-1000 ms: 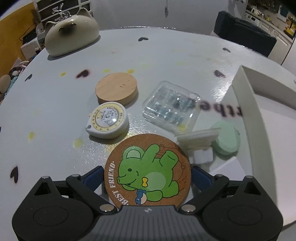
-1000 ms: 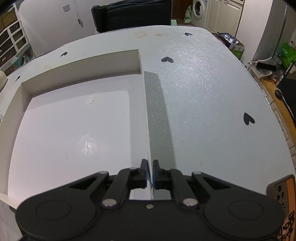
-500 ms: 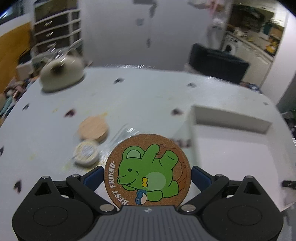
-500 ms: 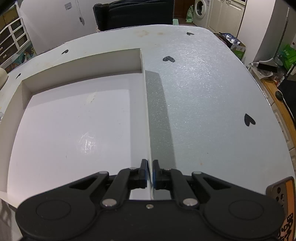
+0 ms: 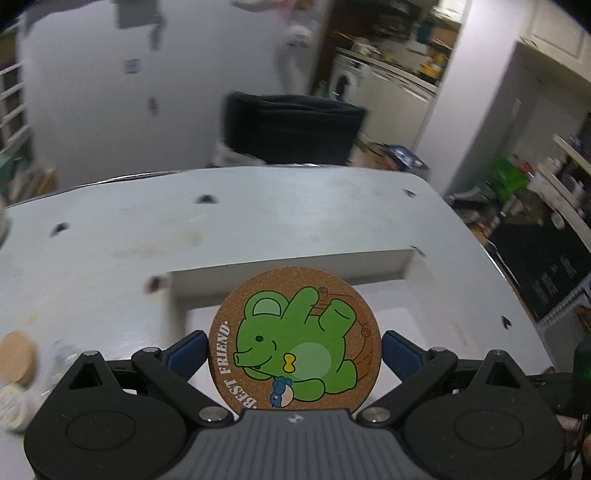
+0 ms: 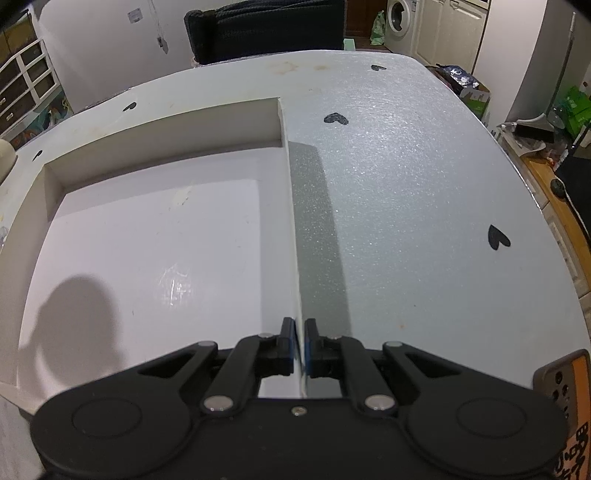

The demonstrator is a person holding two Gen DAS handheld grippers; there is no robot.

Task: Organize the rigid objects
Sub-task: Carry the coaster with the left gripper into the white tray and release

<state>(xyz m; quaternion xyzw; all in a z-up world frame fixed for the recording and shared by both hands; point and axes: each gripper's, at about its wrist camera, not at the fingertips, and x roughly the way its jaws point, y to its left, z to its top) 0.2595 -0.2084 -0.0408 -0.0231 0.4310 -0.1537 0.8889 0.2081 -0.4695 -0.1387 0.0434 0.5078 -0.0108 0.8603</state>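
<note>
Left gripper (image 5: 294,345): jaws spread wide and clamped on the cork coaster (image 5: 294,338), one blue pad against each side of the round rim. The coaster sits centred between the jaws, its printed face, a green bear with the words BEST FRIEND, turned toward the camera. Its lower edge is hidden behind the gripper body; its upper edge stands clear above the fingers. It is held in the air, touching nothing else.

Behind the coaster in the left wrist view lies the white tray (image 5: 295,264), with its far wall and pale floor visible to either side of the coaster. The coaster appears in front of the tray's opening; whether it is directly over the floor cannot be told. At the left edge of this view, blurred, a round wooden disc (image 5: 16,356) and a round white item (image 5: 11,404) lie on the desk (image 5: 258,206), well apart from the jaws.

Right gripper (image 6: 300,341): jaws narrow, pinched on the tray's thin right wall (image 6: 291,221), one finger inside the tray and one outside on the desk. A rounded shadow (image 6: 77,325) falls on the tray floor at lower left.

Farther off, the desk carries scattered black heart marks (image 6: 335,119). Beyond its far edge stands a dark chair (image 6: 269,26), with a washing machine (image 6: 400,16) behind.
</note>
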